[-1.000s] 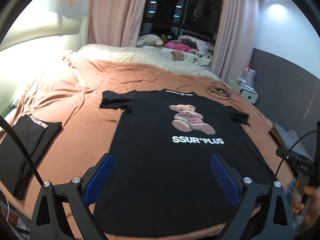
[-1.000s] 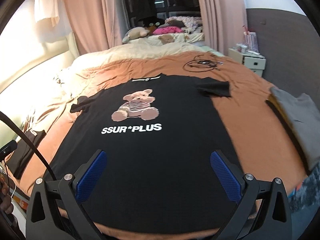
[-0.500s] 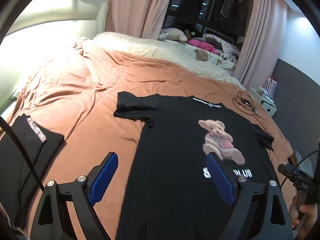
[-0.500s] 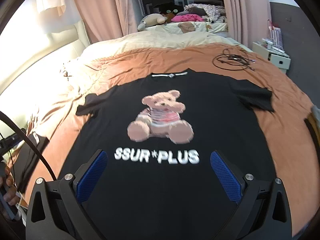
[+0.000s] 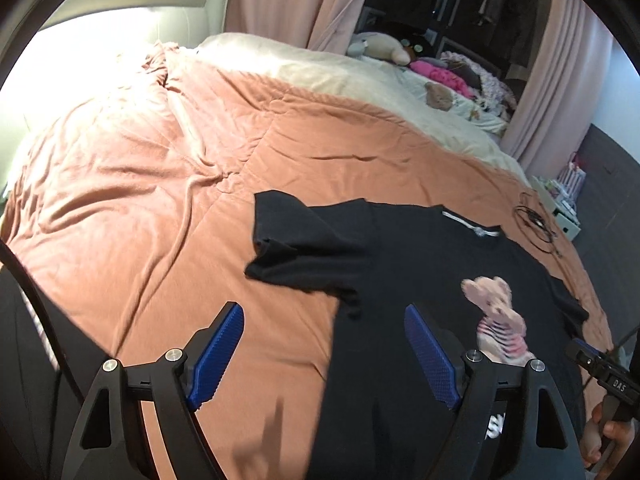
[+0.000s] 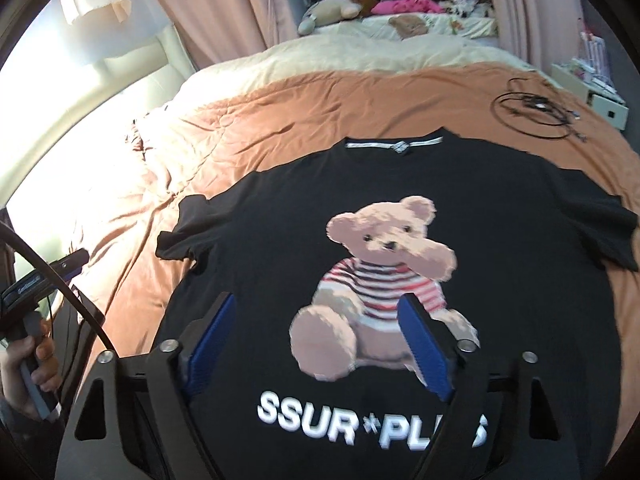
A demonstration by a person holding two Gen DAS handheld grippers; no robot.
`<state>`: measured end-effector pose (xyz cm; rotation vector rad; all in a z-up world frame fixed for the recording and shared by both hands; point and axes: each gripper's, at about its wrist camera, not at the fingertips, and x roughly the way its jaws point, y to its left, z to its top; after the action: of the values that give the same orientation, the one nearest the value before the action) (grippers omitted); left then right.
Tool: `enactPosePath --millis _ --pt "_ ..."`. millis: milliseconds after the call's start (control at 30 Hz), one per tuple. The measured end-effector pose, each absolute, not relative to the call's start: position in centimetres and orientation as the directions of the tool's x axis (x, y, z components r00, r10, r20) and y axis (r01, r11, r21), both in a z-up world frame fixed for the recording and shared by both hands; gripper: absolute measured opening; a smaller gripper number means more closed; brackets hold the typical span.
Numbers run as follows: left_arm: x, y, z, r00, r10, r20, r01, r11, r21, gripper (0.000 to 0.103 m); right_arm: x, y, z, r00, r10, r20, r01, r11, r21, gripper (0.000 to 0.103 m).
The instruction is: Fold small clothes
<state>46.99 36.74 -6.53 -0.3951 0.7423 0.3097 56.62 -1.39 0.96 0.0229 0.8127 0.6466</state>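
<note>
**Both grippers advance up the T-shirt, jaws narrowing**

Since a second ago both cameras have travelled forward along the bed: the hem of the black T-shirt (image 6: pixel 520 260) has dropped out of view, and its sleeves and collar now lie much nearer. The left gripper (image 5: pixel 324 354) has also slid to the shirt's left side, so its left finger is over bare blanket and its right finger over the black fabric below the left sleeve (image 5: pixel 304 252). Its jaws are closing but still well apart, with nothing pressed between the blue pads (image 5: pixel 218 354).

The right gripper (image 6: pixel 316 346) sits over the middle of the chest print, its jaws also closing yet still wide, framing the lower body of the printed teddy bear (image 6: pixel 380 280); the pads grip nothing. The white lettering (image 6: pixel 320 420) shows between and below the fingers, partly covered.

The T-shirt lies flat, face up, on the orange blanket (image 5: pixel 140 200), collar away from the cameras, both sleeves spread outward. A coil of black cable (image 6: pixel 532 114) rests on the blanket beyond the right shoulder. A folded dark garment (image 5: pixel 24 344) lies at the left edge. Soft toys (image 6: pixel 328 12) sit at the far end of the bed.
</note>
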Motion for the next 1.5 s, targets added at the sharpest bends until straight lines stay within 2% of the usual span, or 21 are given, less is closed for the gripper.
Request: enactPosePath --millis 133,333,567,600,633,667,767,833,867,933,1000,1267,1500 --pt "49.9 39.5 -8.5 0.674 0.123 -0.729 -0.416 0.878 -0.236 0.084 60.3 2.3 -0.2 0.456 0.532 -0.713 -0.535 0.805 0.258 0.068" --pt "54.5 44.1 -12.0 0.641 0.069 -0.764 -0.427 0.860 -0.280 0.084 64.6 7.8 -1.3 0.417 0.533 -0.736 -0.566 0.786 0.249 0.062" --pt "58.2 48.9 -15.5 0.624 -0.023 -0.781 -0.486 0.771 -0.411 0.083 67.8 12.6 -3.1 0.404 0.542 -0.737 -0.575 0.777 0.256 0.062" --pt "58.7 49.4 -16.0 0.623 -0.045 -0.781 -0.487 0.759 -0.432 0.079 68.1 13.1 -3.4 0.397 0.546 -0.738 -0.576 0.774 0.263 0.059" --pt "59.1 49.6 -16.3 0.618 -0.058 -0.784 -0.491 0.751 -0.442 0.077 68.5 14.0 -4.0 0.382 0.554 -0.740 -0.578 0.768 0.276 0.053" --pt "59.6 49.9 -16.8 0.607 -0.069 -0.792 -0.498 0.743 -0.447 0.076 68.9 14.6 -4.4 0.369 0.560 -0.742 -0.579 0.763 0.288 0.050" --pt "60.6 50.2 -17.9 0.577 -0.090 -0.812 -0.516 0.730 -0.447 0.063 70.1 16.5 -5.9 0.318 0.593 -0.740 -0.564 0.746 0.355 0.045" --pt "61.0 50.1 -18.5 0.575 -0.133 -0.807 -0.507 0.717 -0.479 0.042 70.9 18.0 -6.9 0.292 0.605 -0.741 -0.550 0.740 0.387 0.035" --pt "61.2 49.9 -18.8 0.563 -0.138 -0.815 -0.508 0.719 -0.473 0.039 71.2 18.5 -7.3 0.283 0.612 -0.739 -0.546 0.736 0.401 0.034" --pt "61.5 49.7 -18.7 0.551 -0.114 -0.827 -0.510 0.738 -0.442 0.016 71.8 20.0 -8.1 0.251 0.635 -0.731 -0.544 0.717 0.437 0.024" --pt "61.3 50.1 -18.2 0.563 -0.110 -0.819 -0.511 0.733 -0.449 0.003 72.3 21.1 -8.9 0.232 0.638 -0.735 -0.532 0.715 0.453 0.019" --pt "61.8 49.0 -12.3 0.614 -0.069 -0.786 -0.439 0.799 -0.412 0.003 73.7 24.8 -12.8 0.136 0.670 -0.730 -0.457 0.696 0.554 0.014" --pt "62.5 45.4 -7.8 0.655 -0.106 -0.749 -0.338 0.845 -0.415 0.003 75.1 25.9 -13.9 0.082 0.681 -0.728 -0.423 0.685 0.593 0.014"
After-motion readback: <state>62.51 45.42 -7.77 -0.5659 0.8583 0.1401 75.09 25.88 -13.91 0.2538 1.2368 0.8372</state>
